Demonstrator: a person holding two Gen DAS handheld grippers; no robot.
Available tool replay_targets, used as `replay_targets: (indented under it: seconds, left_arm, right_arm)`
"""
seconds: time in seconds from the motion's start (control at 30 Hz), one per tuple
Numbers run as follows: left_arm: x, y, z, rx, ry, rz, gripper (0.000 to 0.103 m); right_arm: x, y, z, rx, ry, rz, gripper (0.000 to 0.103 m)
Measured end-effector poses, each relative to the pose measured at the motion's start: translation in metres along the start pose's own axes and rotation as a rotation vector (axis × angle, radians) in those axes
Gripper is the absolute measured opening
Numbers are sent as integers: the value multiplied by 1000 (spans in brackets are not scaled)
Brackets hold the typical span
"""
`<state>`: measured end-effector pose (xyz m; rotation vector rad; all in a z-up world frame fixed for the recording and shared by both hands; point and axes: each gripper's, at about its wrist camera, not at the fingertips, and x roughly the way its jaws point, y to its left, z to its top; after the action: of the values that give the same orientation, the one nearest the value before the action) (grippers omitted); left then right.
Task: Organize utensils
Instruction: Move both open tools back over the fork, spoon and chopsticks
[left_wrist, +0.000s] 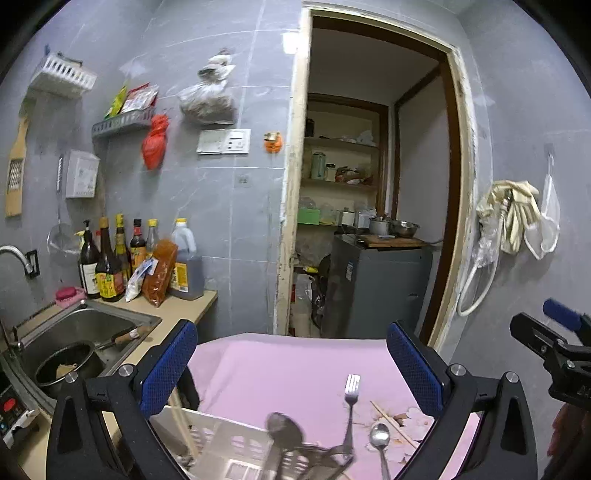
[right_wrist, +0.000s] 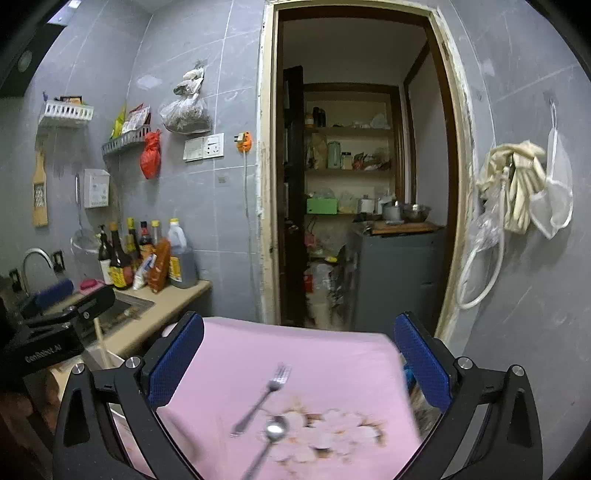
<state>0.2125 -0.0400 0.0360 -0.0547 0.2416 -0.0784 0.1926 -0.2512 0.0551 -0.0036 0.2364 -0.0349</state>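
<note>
A fork (left_wrist: 351, 404) and a spoon (left_wrist: 380, 443) lie on the pink cloth-covered table (left_wrist: 288, 369), with a single chopstick (left_wrist: 393, 424) to their right. A white slotted utensil basket (left_wrist: 221, 435) stands at the table's near left and holds chopsticks (left_wrist: 183, 424), a dark ladle (left_wrist: 282, 430) and other metal utensils. My left gripper (left_wrist: 291, 365) is open and empty above the basket and table. My right gripper (right_wrist: 299, 362) is open and empty above the fork (right_wrist: 264, 395) and spoon (right_wrist: 275, 432). It also shows at the right edge of the left wrist view (left_wrist: 546, 332).
A counter with a steel sink (left_wrist: 85, 332) holding a black pan (left_wrist: 66, 365) lies to the left. Sauce bottles (left_wrist: 122, 258) stand at the wall. An open doorway (left_wrist: 369, 184) to a pantry with a grey cabinet (left_wrist: 373, 288) is straight behind the table.
</note>
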Motion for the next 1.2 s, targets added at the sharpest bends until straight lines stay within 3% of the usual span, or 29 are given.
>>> replay_targets:
  seconds: [0.4, 0.57, 0.87, 1.2]
  left_arm:
    - [30, -65, -13, 54, 50, -14, 103]
    - [63, -82, -18, 81, 156, -36, 103]
    - [105, -94, -35, 28, 269, -52, 99]
    - [125, -112, -76, -10, 377, 3, 72]
  right_arm:
    - [30, -68, -16, -16, 51, 30, 102]
    - [52, -89, -35, 11, 105, 55, 101]
    - [94, -108, -83, 79, 244, 96, 100]
    - [127, -118, -127, 122, 389, 181, 67]
